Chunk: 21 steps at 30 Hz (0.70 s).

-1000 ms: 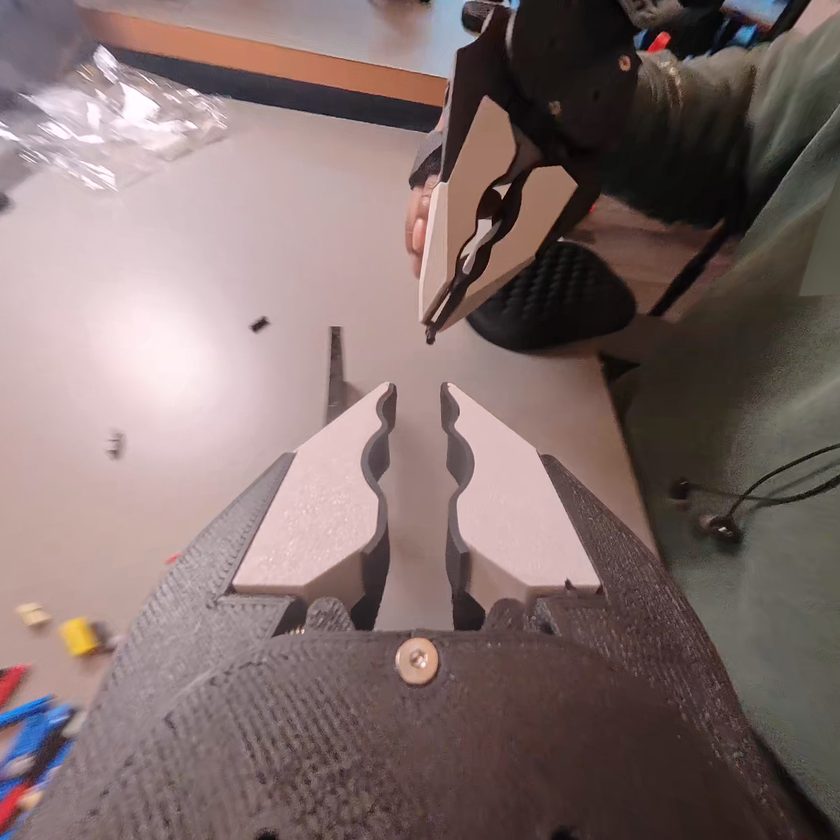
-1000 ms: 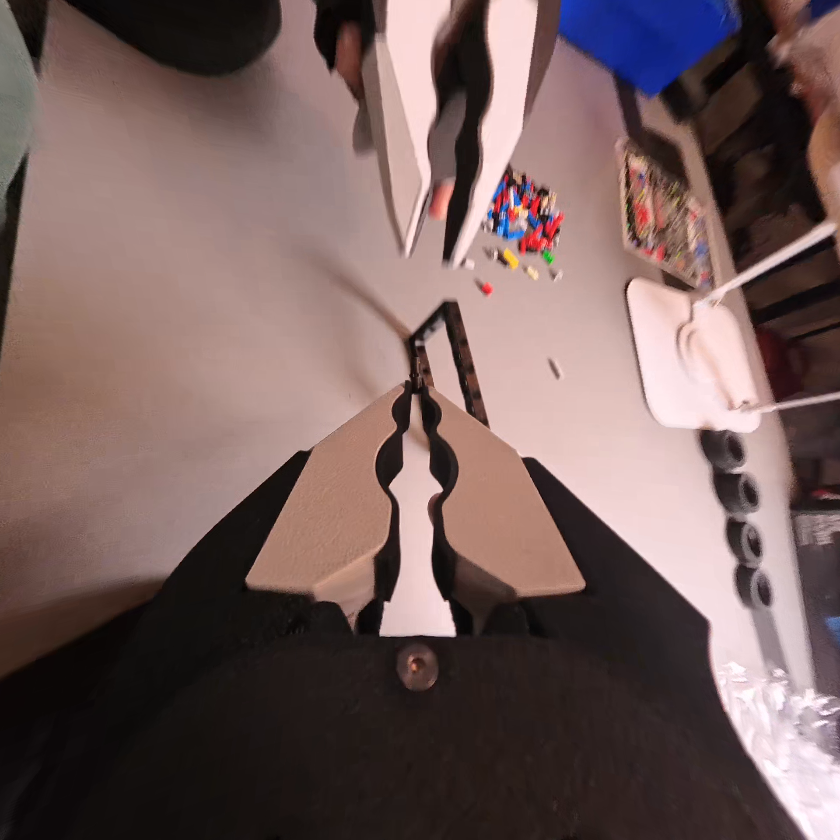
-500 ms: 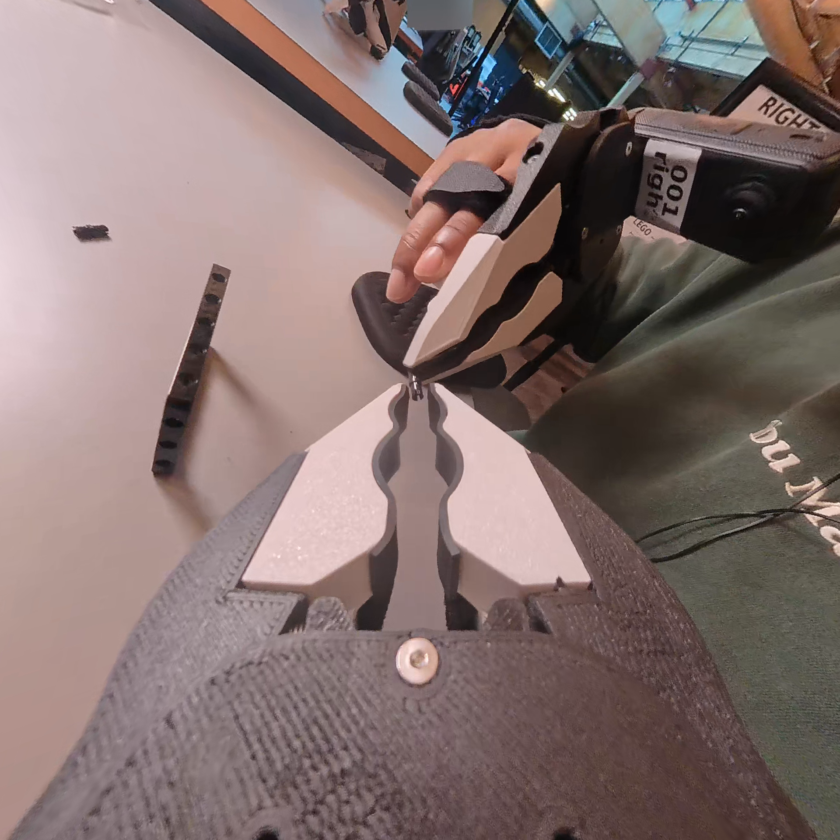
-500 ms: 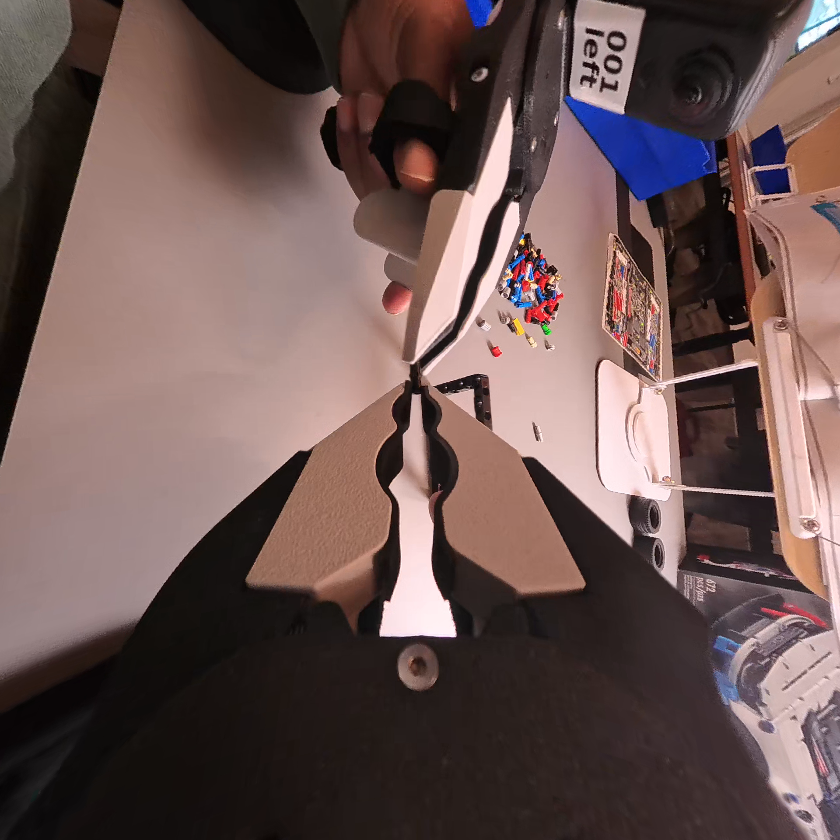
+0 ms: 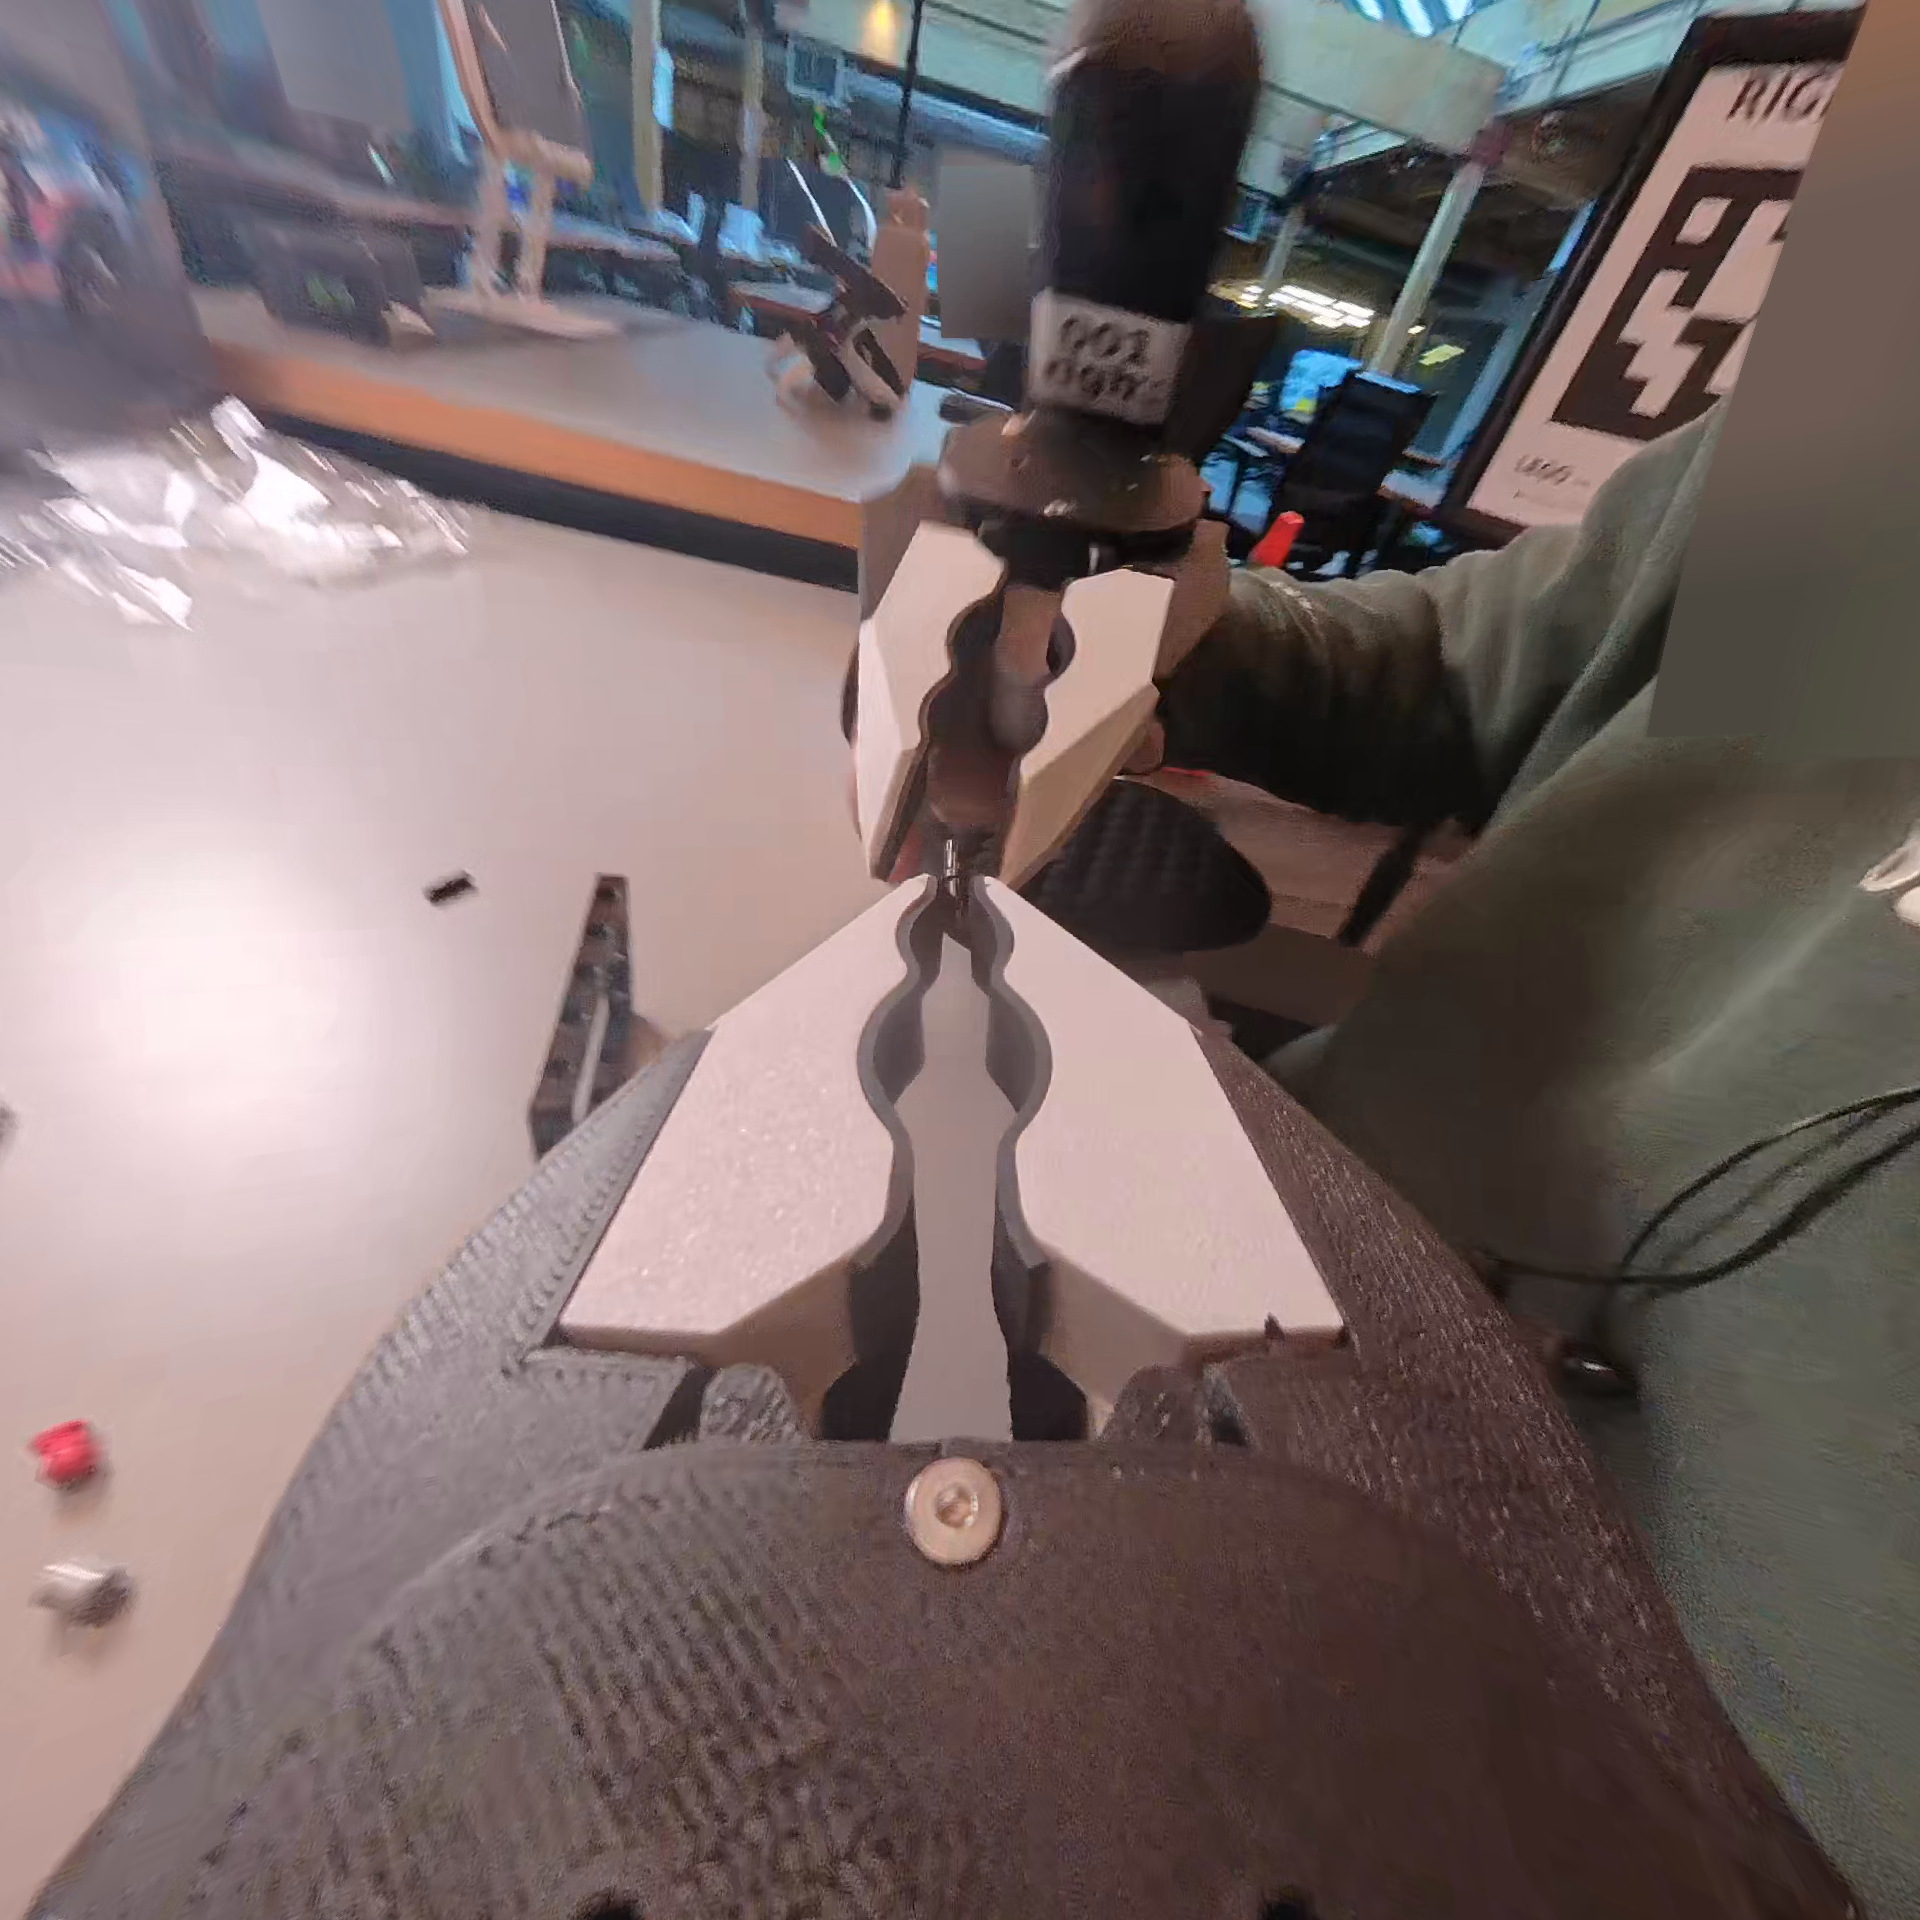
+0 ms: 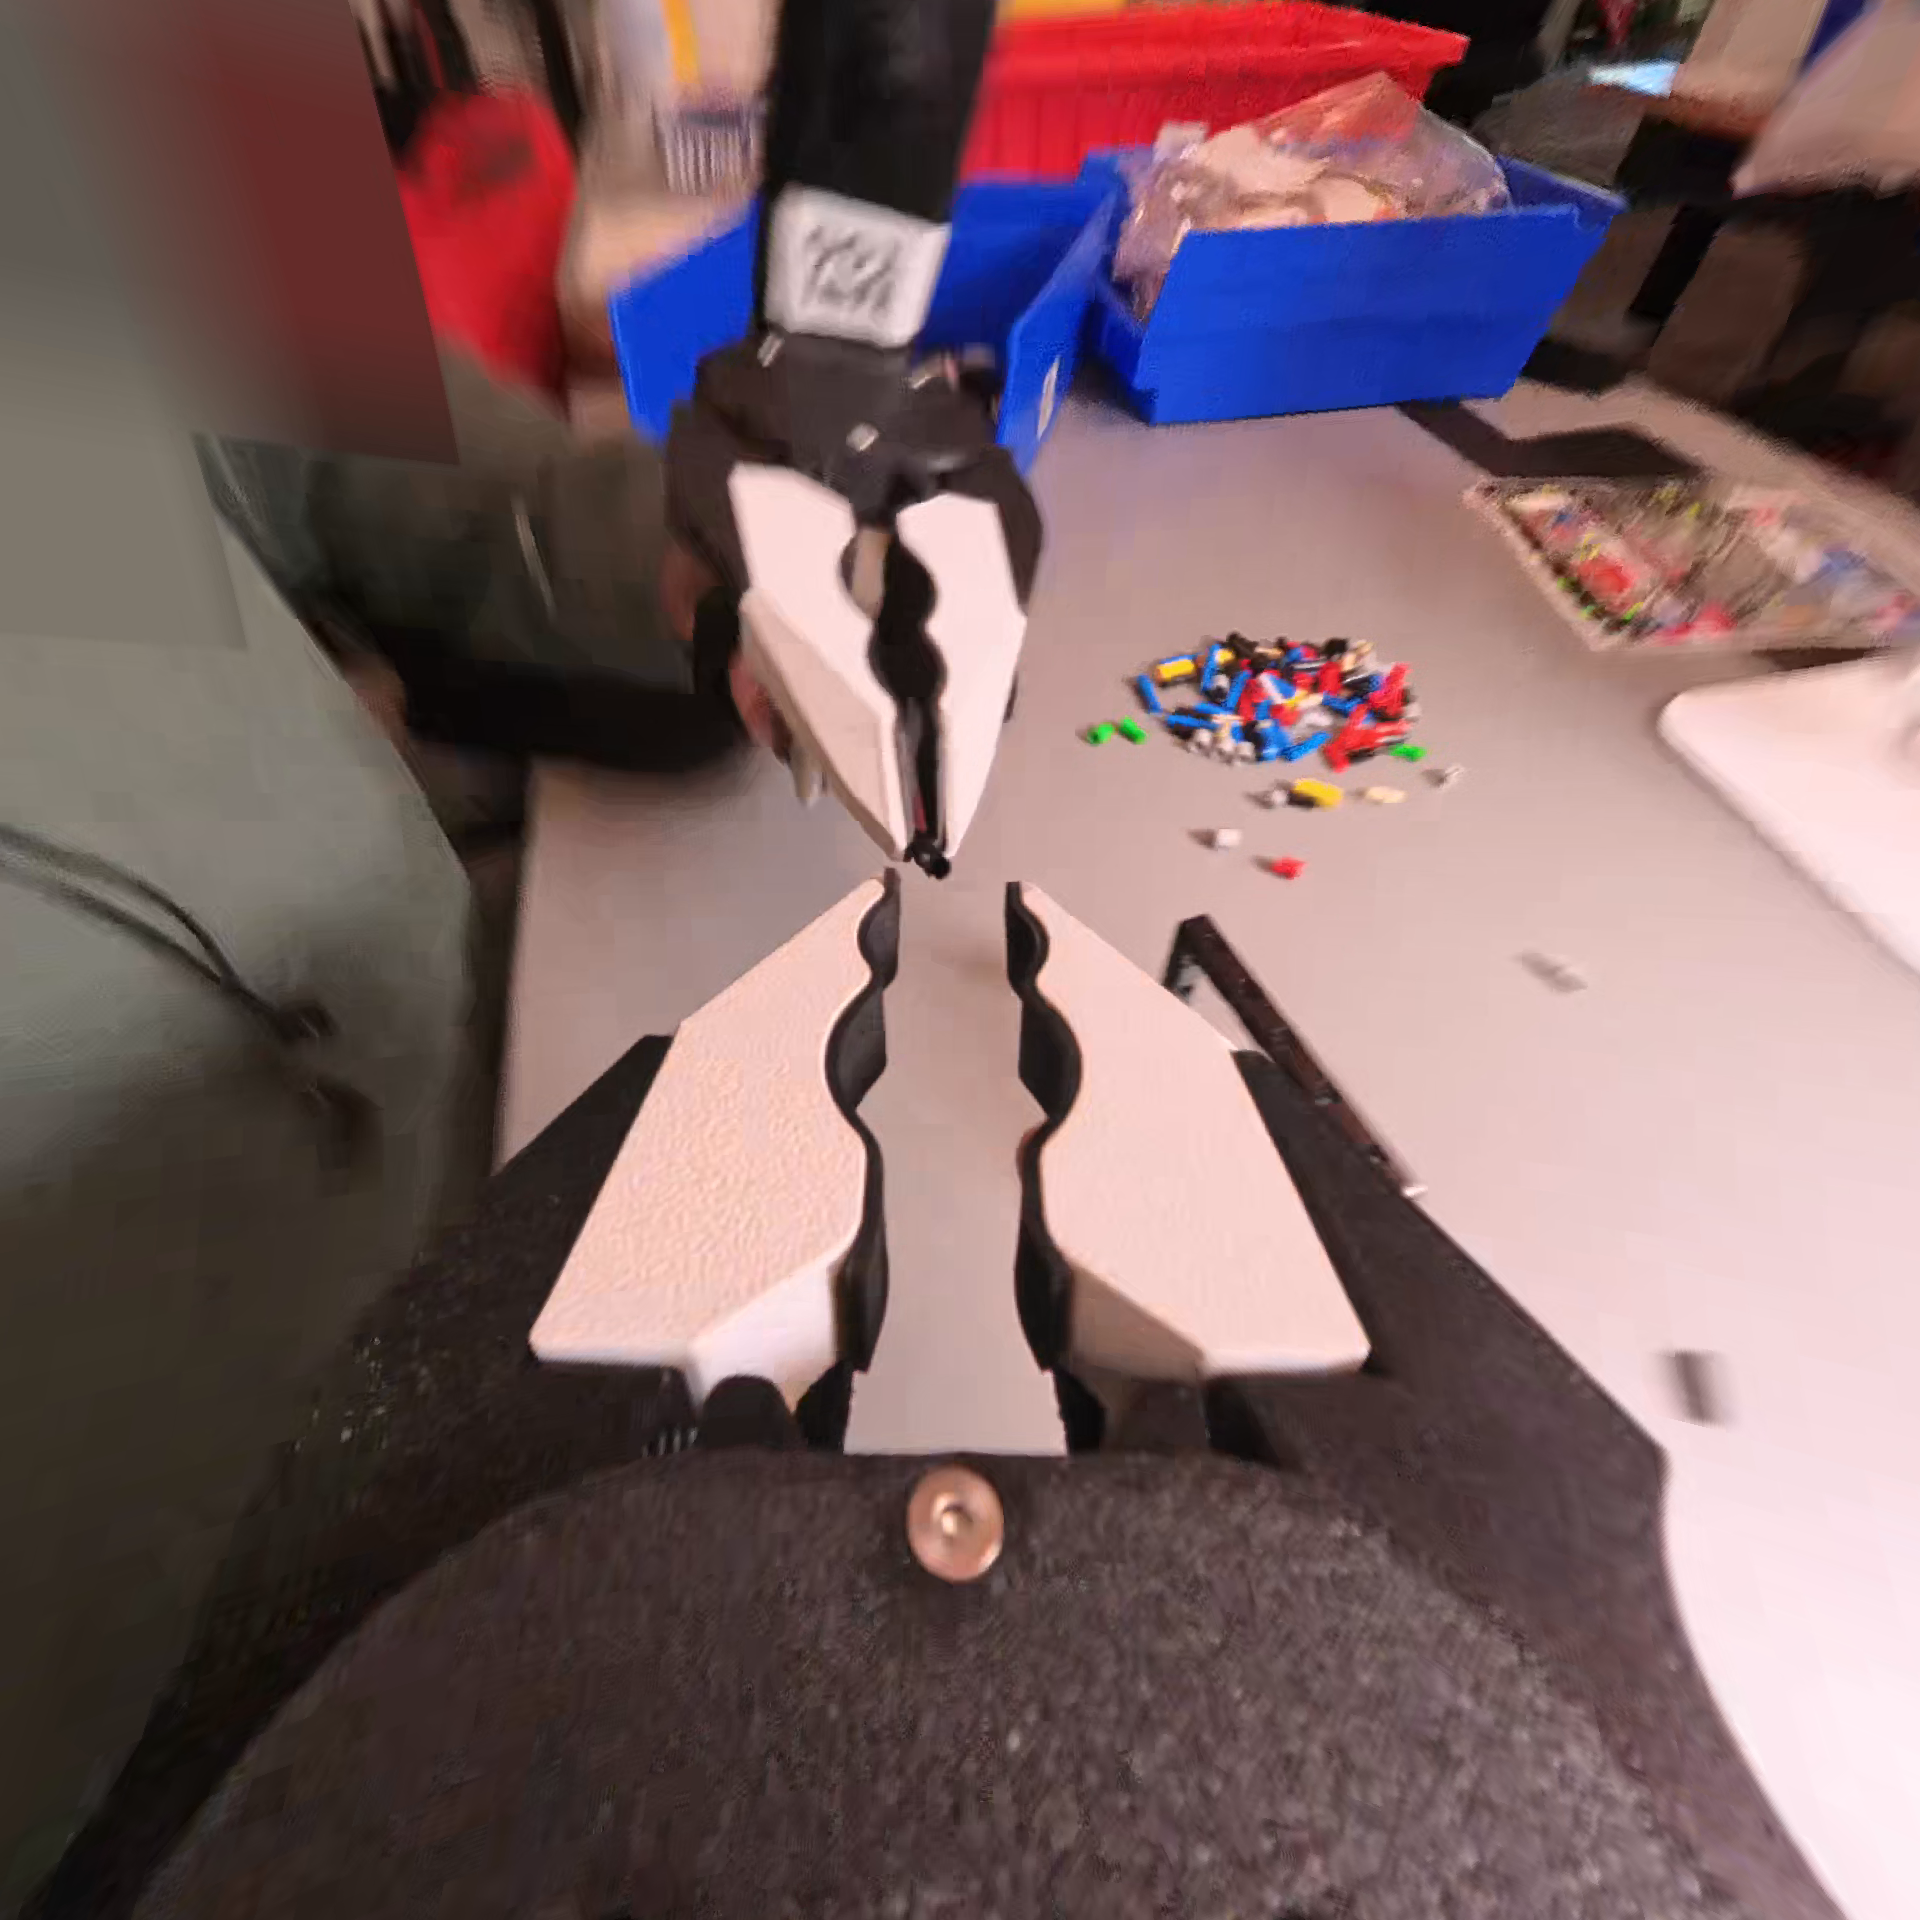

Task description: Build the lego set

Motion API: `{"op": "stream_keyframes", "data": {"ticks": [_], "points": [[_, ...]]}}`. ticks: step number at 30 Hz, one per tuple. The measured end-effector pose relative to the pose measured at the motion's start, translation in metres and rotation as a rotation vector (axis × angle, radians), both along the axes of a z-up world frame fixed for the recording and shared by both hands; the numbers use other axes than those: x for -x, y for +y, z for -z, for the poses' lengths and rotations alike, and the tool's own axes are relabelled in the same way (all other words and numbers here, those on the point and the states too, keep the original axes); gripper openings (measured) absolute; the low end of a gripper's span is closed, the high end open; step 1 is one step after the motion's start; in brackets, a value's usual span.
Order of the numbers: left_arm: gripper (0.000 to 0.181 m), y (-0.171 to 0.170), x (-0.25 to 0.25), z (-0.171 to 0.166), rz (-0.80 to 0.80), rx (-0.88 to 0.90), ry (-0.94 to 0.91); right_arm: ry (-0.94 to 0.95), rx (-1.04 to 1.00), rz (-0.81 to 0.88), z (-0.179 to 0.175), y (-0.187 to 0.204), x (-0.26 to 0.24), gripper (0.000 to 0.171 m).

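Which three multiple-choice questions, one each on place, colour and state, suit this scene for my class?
1. Where is the pile of small bricks? A in a bin; B on the table; C on a lap.
2. What colour is the pin in the left gripper? A red; B yellow; C black.
3. The right gripper has its fingers: A apart, empty; B shut on the pin; C shut on a beam.
B, it lies on the table; C, the pin looks black; A, a gap shows between them.
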<state>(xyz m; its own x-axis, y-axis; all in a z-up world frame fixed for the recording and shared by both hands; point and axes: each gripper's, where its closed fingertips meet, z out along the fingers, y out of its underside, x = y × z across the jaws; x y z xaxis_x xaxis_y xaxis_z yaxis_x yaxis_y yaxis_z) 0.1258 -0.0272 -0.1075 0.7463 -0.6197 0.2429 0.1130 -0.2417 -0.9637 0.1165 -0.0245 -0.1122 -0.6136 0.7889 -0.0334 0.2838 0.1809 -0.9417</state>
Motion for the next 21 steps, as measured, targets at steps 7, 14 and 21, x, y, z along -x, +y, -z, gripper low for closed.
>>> {"op": "stream_keyframes", "data": {"ticks": [7,14,21], "points": [[0.002,0.0002,0.0033,-0.0072,-0.062,-0.143,0.118,-0.073,0.503,0.071,-0.0084,-0.0051,0.0013,0.011],[0.002,0.0018,0.0037,-0.0038,-0.061,-0.136,0.107,-0.054,0.548,0.105,-0.0118,-0.0017,0.0057,0.002],[0.002,0.0024,0.0062,-0.0058,-0.073,-0.143,0.098,-0.050,0.571,0.107,-0.0123,-0.0007,0.0060,0.004]]}}
